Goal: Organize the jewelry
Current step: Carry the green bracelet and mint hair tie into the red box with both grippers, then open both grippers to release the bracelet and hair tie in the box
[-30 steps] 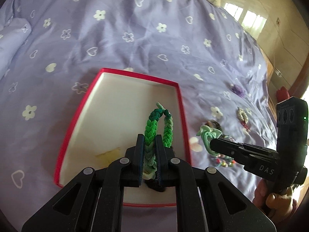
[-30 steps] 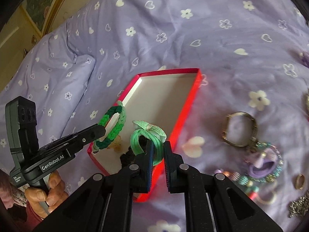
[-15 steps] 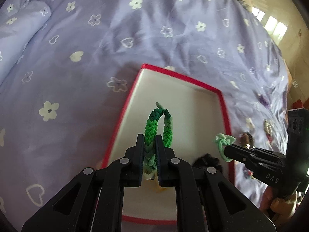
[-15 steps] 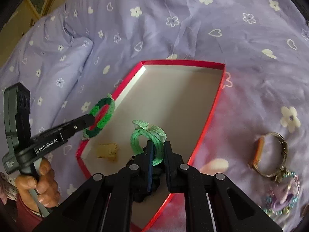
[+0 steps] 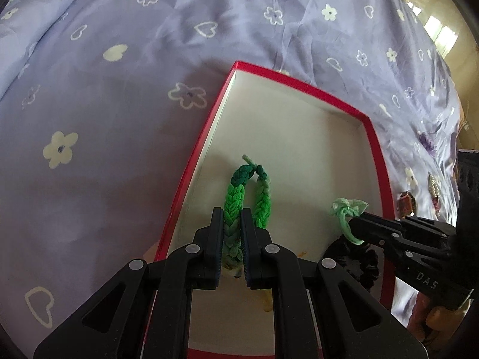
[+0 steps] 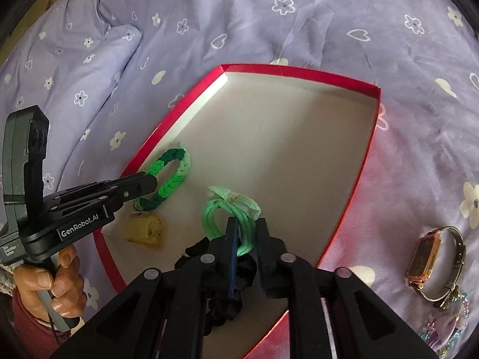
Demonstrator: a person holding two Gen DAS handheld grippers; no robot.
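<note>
The left gripper is clamped on a braided green bracelet, held just over the near left part of the red box, close above its pale floor. The right gripper is closed on a mint green hair tie with a small bow, over the near part of the same box, above a black scrunchie and beside a small yellow piece on the floor. Farther right, outside the box, a gold watch and beaded pieces lie on the purple flowered sheet.
</note>
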